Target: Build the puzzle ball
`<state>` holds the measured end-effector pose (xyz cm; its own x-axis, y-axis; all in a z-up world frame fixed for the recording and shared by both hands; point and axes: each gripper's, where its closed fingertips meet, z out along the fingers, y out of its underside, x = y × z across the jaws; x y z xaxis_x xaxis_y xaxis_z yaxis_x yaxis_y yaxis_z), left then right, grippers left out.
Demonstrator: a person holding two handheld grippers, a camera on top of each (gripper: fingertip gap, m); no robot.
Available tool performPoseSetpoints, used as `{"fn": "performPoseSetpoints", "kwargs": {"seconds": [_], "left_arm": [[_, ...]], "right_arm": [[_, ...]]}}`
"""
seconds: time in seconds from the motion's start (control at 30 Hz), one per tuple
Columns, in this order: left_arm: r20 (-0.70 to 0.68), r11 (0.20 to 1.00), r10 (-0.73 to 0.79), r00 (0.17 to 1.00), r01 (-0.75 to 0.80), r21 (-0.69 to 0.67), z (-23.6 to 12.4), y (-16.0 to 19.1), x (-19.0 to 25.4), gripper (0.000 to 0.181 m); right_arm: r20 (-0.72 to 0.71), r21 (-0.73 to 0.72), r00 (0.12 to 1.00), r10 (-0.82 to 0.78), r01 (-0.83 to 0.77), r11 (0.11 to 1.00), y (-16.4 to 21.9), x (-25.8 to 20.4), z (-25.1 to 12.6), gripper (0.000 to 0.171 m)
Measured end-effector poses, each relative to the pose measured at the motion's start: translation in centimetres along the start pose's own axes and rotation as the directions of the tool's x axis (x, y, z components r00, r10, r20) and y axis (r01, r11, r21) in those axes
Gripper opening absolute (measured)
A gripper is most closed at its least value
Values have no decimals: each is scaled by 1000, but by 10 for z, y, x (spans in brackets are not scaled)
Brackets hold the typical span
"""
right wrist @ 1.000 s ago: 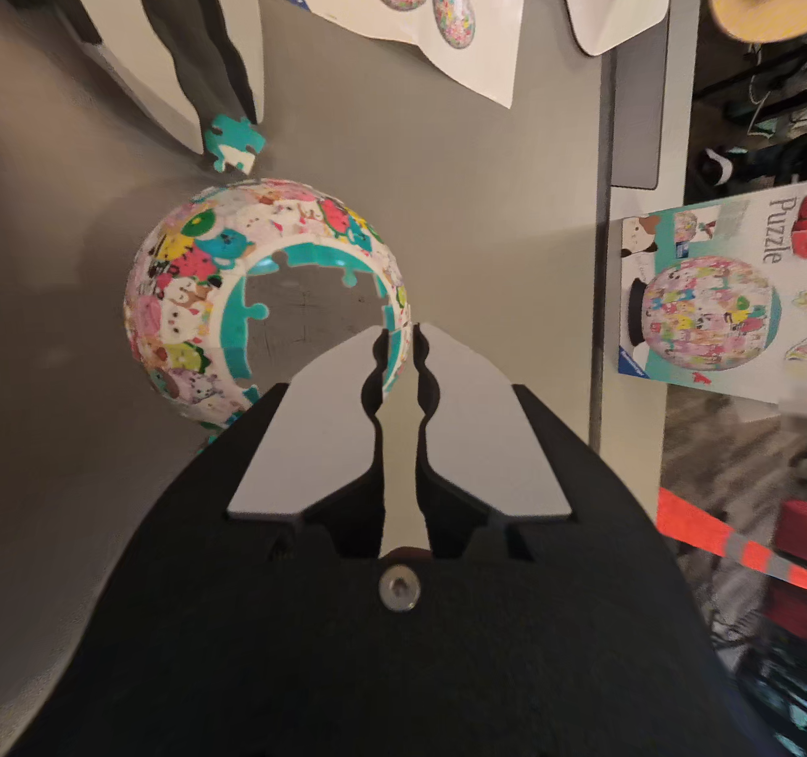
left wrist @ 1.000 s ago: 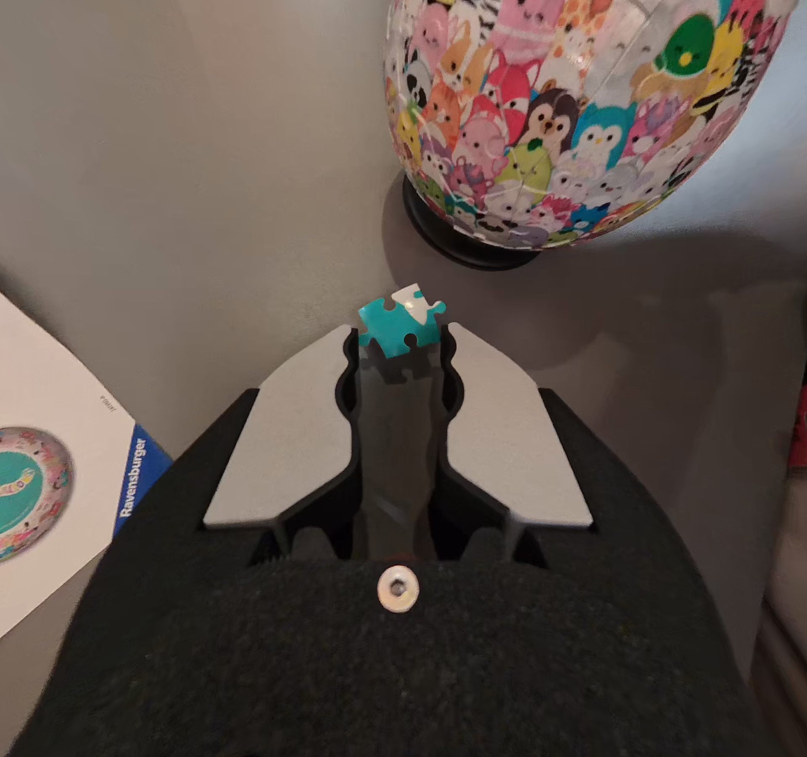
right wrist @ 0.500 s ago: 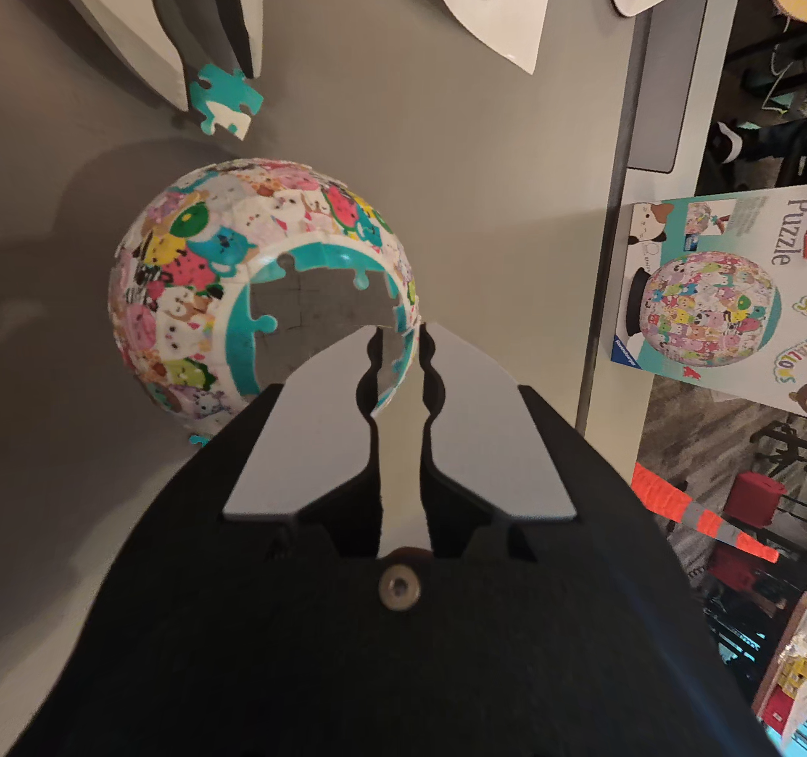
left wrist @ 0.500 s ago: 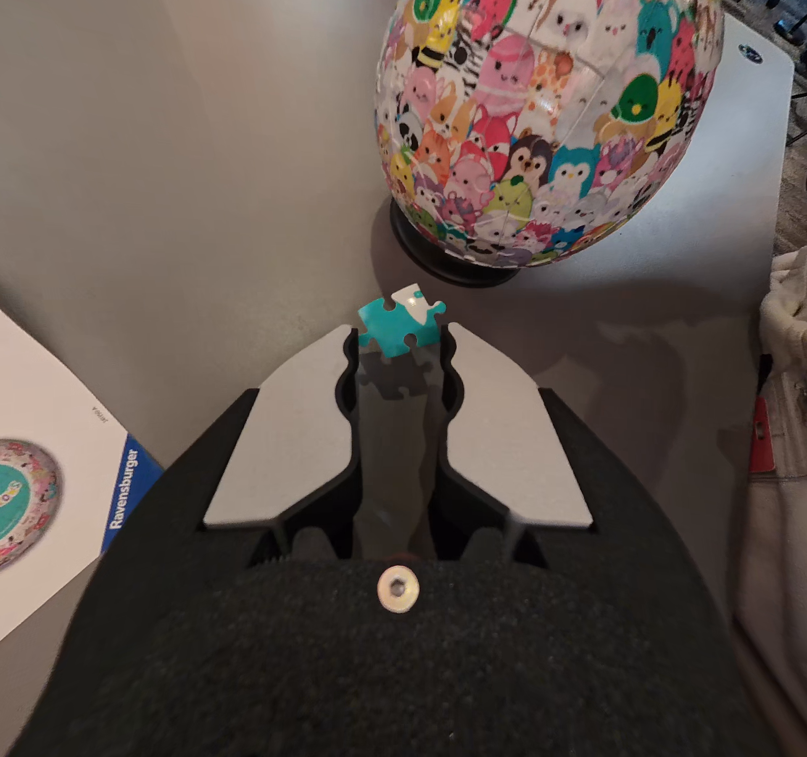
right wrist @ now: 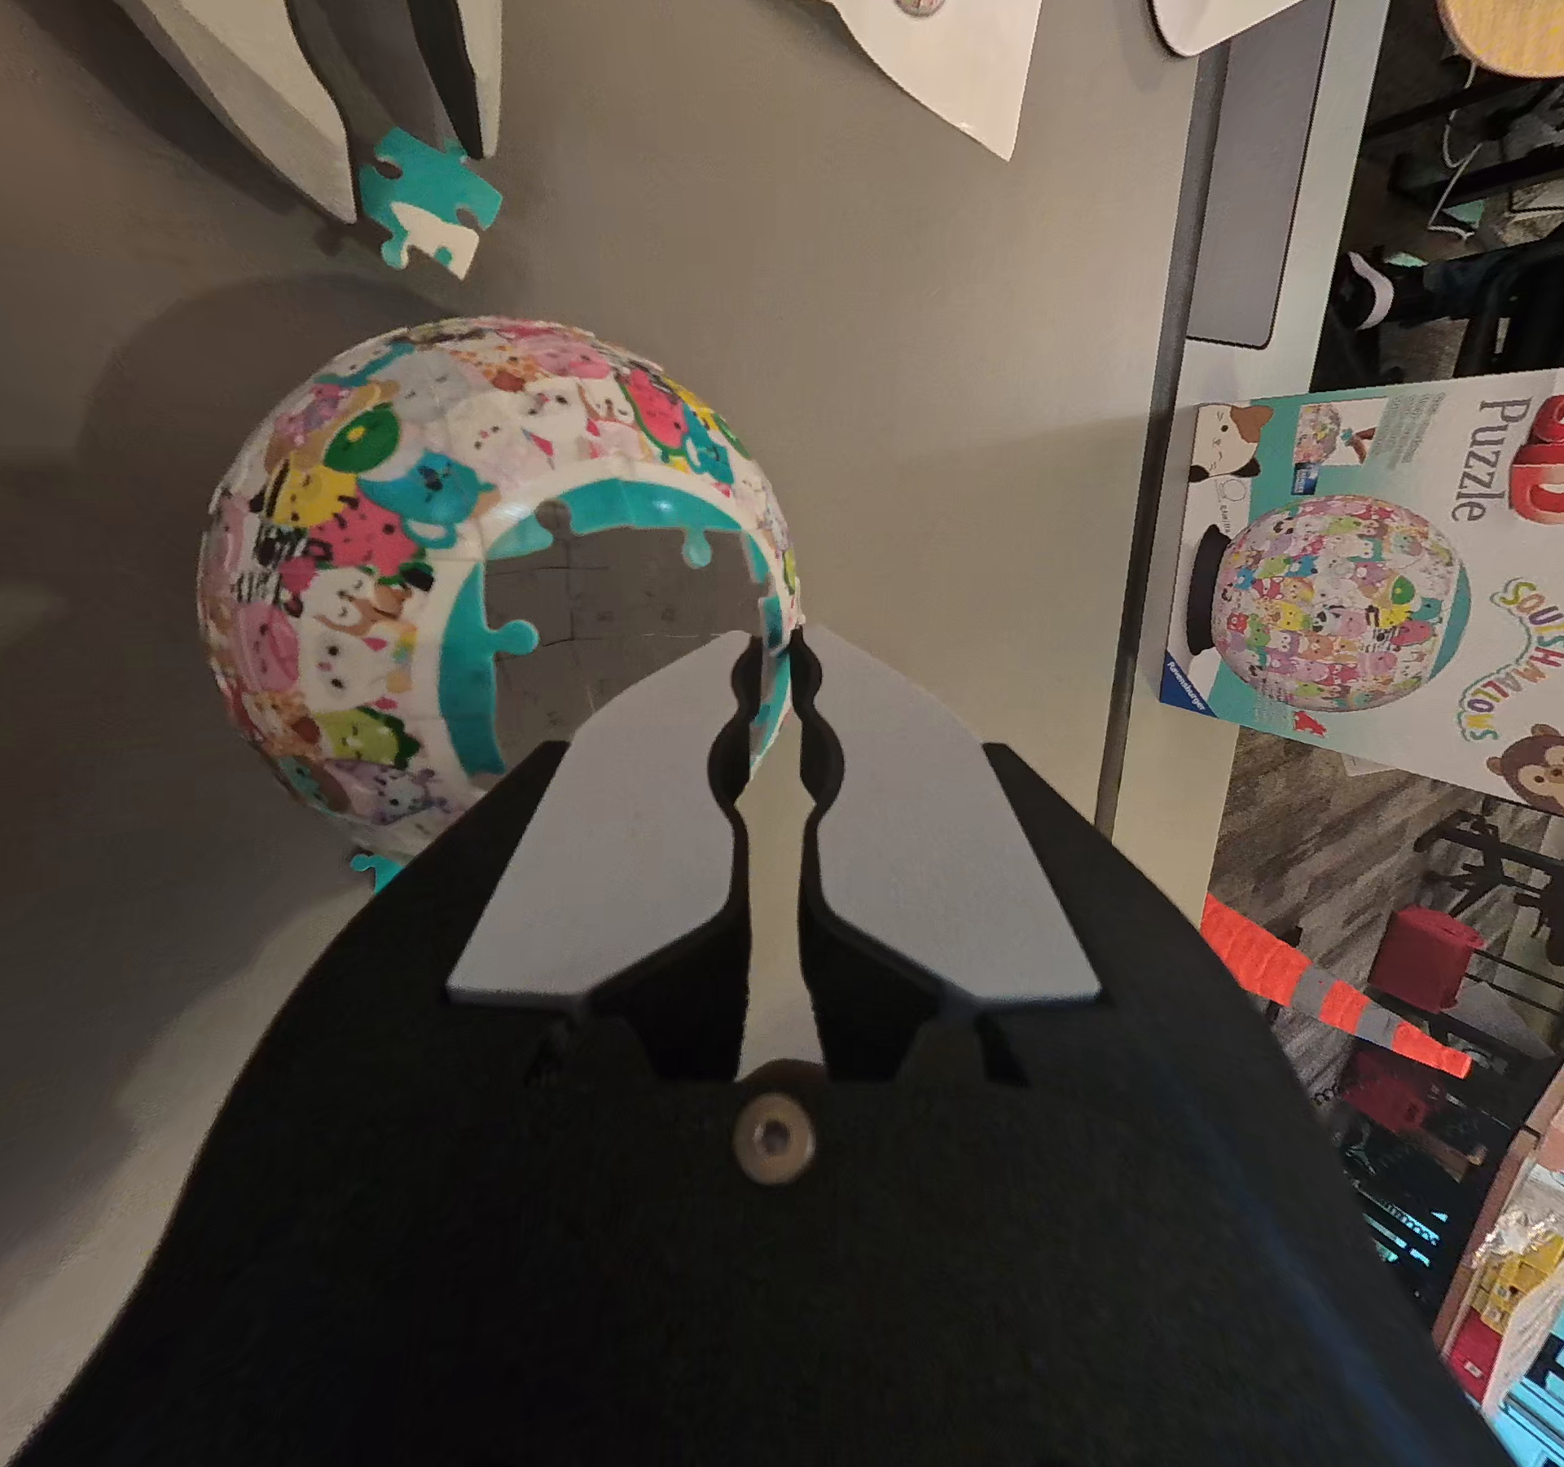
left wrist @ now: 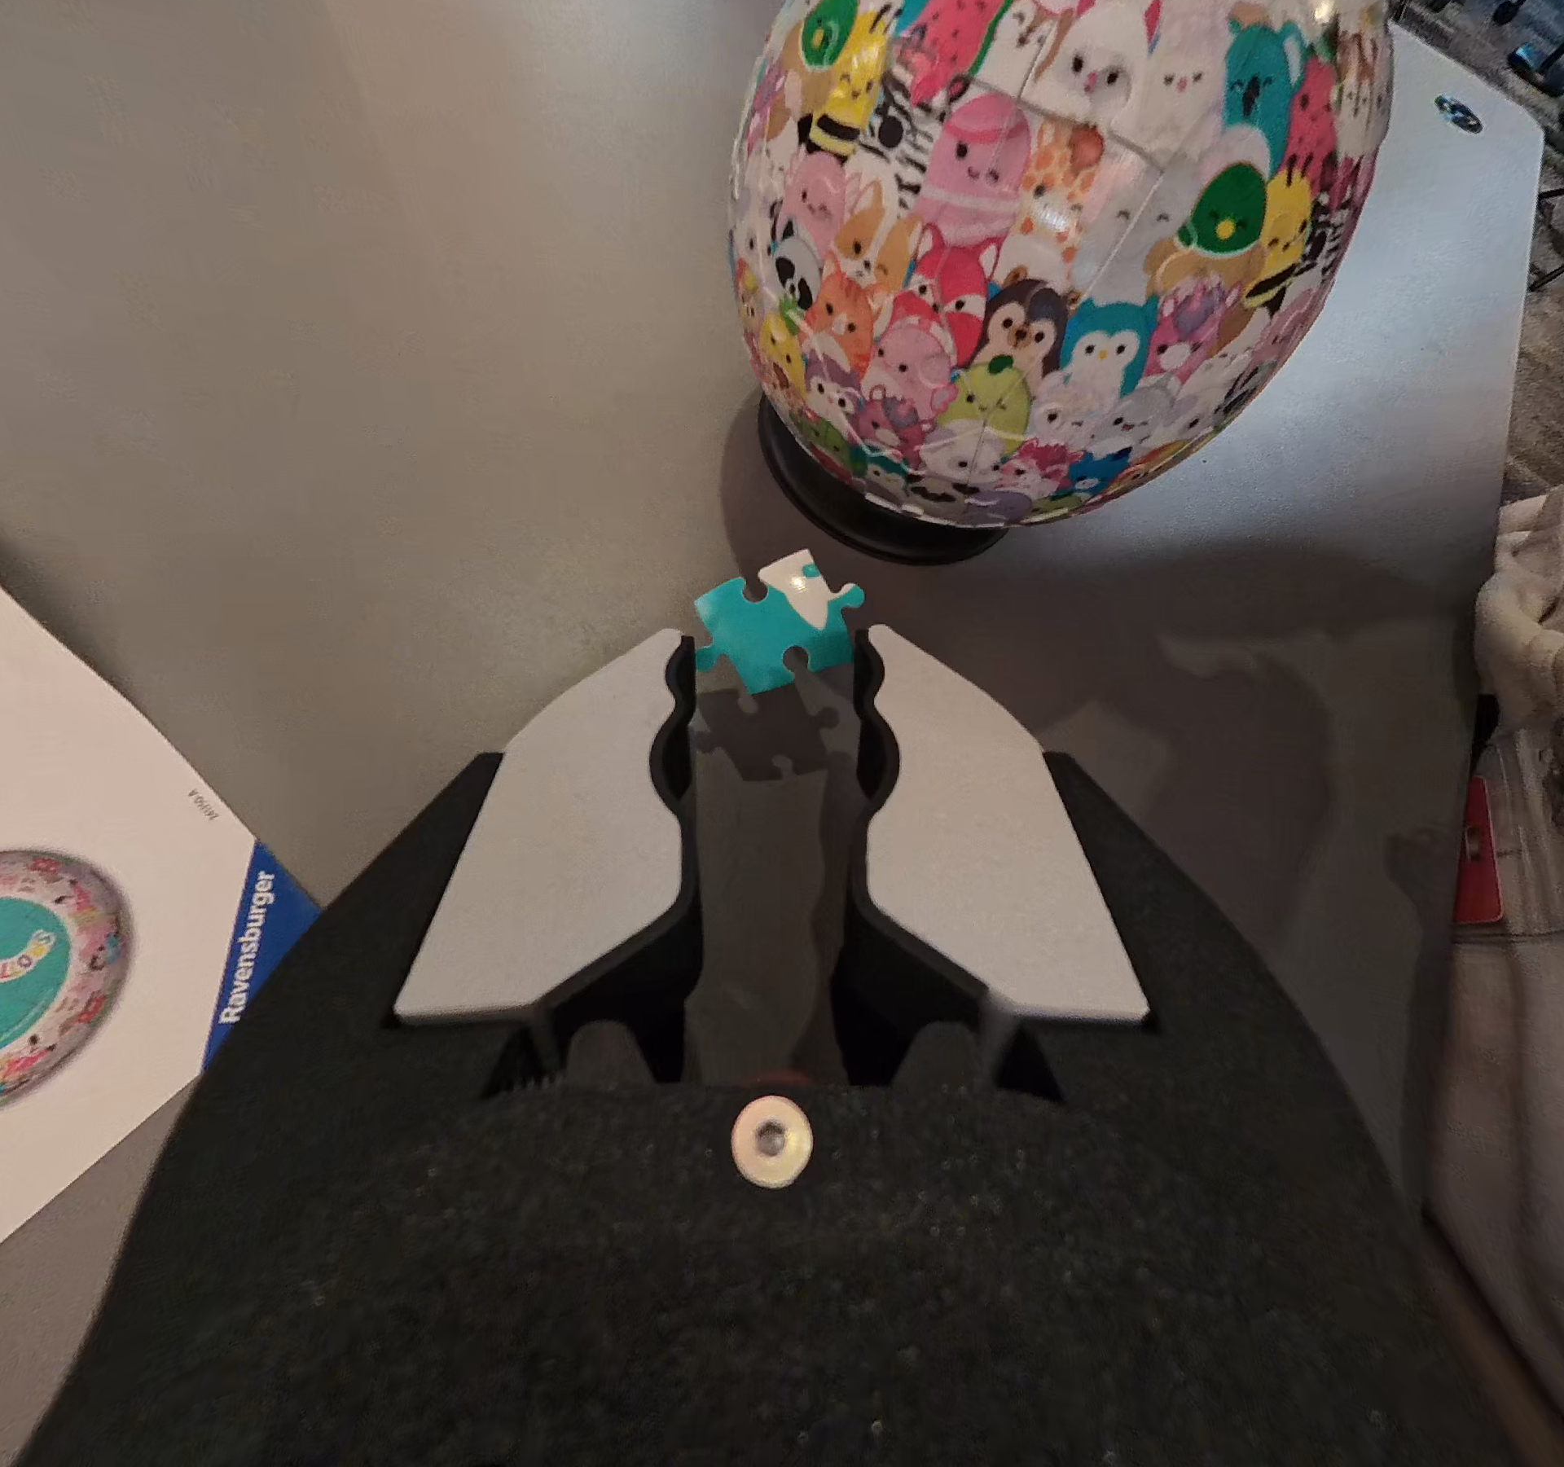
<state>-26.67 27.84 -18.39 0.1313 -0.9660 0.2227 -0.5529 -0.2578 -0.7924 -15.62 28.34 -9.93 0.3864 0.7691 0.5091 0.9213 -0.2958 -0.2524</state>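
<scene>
Teal-and-white puzzle piece is pinched at the very tips of the left hand-held gripper, jaws closed in just enough to trap its edges. It's lifted off the grey worktop, shadow right underneath, and held flat so the tabs stay free to slot in, I'd guess.

Puzzle ball sits on its black stand at about 1 o'clock from that piece, in the left wrist view. From the right wrist view you can see the big open hole in the ball, ringed with teal edge pieces, so plenty left to fill. The right hand-held gripper has its jaws nearly together on the ball's rim at the hole's 3 o'clock edge, probably to steady it while the piece goes in. Another loose teal piece peeks out at the ball's 6 o'clock. Instruction sheet at 12, puzzle box at 3.
</scene>
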Motion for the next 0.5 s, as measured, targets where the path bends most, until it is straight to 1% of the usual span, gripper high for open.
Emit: {"fn": "performPoseSetpoints", "kwargs": {"seconds": [0.3, 0.5], "left_arm": [[-3, 1000, 5, 1000, -5, 5, 0, -2, 2, 35], [-1, 1000, 3, 1000, -3, 7, 0, -2, 2, 35]], "right_arm": [[-32, 3, 999, -10, 10, 1000, -1, 0, 0, 6], [1, 20, 1000, 28, -28, 999, -3, -3, -4, 18]]}}
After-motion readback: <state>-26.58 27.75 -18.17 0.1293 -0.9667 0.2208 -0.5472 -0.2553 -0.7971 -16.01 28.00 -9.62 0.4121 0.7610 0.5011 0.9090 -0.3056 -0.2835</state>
